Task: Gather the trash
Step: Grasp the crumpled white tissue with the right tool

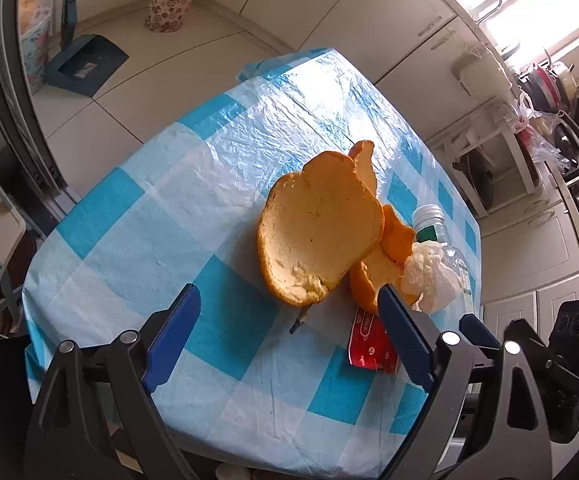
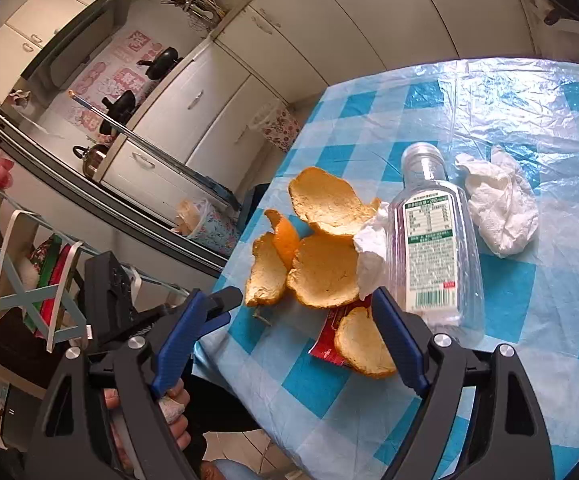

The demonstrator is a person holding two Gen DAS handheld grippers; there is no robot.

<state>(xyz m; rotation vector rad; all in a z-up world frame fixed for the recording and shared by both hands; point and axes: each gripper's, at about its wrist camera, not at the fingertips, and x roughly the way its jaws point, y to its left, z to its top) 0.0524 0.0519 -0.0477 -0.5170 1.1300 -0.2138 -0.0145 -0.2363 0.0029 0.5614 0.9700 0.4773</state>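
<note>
Here, orange peels [image 2: 325, 276] lie beside a plastic bottle [image 2: 429, 240].

Orange peels [image 2: 325, 276] lying heaped, pith up, touching a red wrapper [image 2: 329, 332], toppled clear bottle [image 2: 429, 240] and crumpled tissues [image 2: 501, 208].

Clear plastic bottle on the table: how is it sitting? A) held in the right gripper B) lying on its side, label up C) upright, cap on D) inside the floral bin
B: the clear plastic bottle lies flat on the checked tablecloth, its white-and-green label facing up, between two crumpled tissues and beside the orange peels.
</note>
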